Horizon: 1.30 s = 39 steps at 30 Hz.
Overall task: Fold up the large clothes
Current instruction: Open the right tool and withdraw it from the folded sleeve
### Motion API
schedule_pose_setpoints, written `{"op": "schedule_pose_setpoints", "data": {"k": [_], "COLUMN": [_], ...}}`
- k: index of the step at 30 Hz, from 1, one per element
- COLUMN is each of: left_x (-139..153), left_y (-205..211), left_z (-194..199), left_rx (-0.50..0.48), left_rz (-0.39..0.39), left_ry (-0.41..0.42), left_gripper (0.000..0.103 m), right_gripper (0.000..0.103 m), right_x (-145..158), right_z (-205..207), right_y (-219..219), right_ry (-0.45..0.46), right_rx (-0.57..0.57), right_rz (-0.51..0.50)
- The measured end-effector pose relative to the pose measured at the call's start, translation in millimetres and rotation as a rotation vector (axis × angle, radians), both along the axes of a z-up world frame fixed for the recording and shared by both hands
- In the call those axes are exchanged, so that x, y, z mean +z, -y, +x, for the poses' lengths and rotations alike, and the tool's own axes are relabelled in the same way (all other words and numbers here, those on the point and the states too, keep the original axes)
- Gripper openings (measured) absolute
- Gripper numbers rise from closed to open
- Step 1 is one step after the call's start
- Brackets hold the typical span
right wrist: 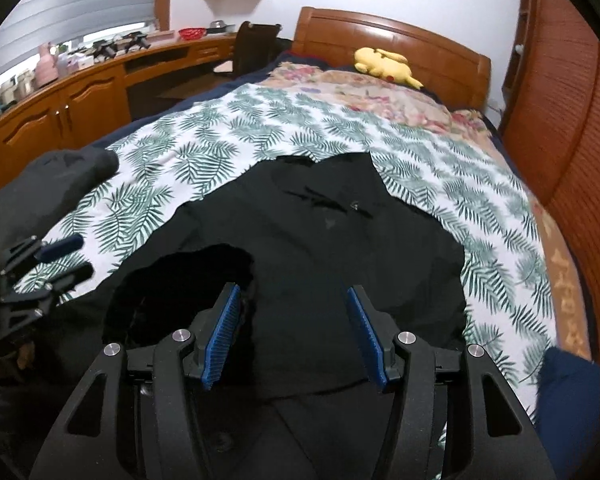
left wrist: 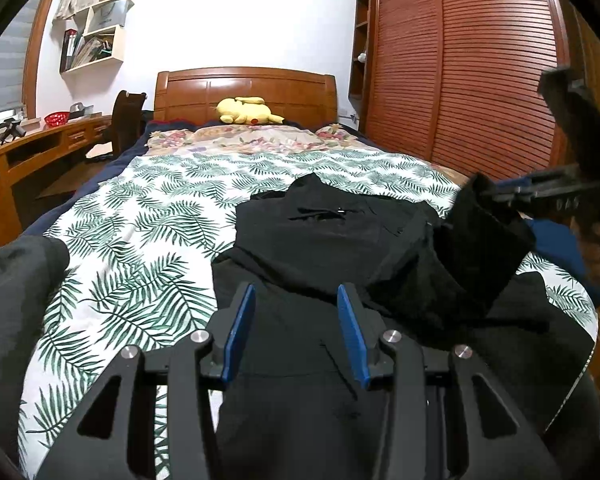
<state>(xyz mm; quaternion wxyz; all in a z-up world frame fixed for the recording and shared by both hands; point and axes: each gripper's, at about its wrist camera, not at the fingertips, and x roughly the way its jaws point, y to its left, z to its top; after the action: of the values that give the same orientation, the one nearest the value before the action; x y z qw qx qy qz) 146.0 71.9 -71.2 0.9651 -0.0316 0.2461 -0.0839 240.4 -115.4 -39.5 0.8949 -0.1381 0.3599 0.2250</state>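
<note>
- Garment (right wrist: 324, 240) — black, spread mid-frame on the bed (right wrist: 420, 152).
- My right gripper (right wrist: 294, 320) gapes above it, gripping nothing.
- My left gripper (left wrist: 296, 320) — half-spread, empty.

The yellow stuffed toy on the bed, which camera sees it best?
The left wrist view: the yellow stuffed toy lies near the middle, sharp and level against the headboard. In the right wrist view the toy sits tilted toward the upper right and looks slightly blurred.
</note>
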Motion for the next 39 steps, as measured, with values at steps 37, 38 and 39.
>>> {"op": "schedule_pose_setpoints", "data": {"k": [37,38,39], "left_x": [-23.3,-23.2,-22.9], "left_y": [-42.5,-41.8,-40.9], "left_z": [-19.9,-19.8,-20.0], "left_rx": [0.033,0.029,0.028], "left_rz": [-0.002,-0.006,-0.006], "left_ry": [-0.079,-0.08,-0.08], "left_gripper": [0.041,0.041,0.041], "right_gripper": [0.049,0.049,0.049], "right_x": [-131.7,-133.3,-132.1], "right_z": [-30.3,-33.1,-34.5], "right_y": [-83.0,-84.4,-83.8], "right_ry": [-0.296,-0.285,-0.279], "right_rx": [0.195,0.198,0.197], "right_rz": [0.025,0.021,0.028]}}
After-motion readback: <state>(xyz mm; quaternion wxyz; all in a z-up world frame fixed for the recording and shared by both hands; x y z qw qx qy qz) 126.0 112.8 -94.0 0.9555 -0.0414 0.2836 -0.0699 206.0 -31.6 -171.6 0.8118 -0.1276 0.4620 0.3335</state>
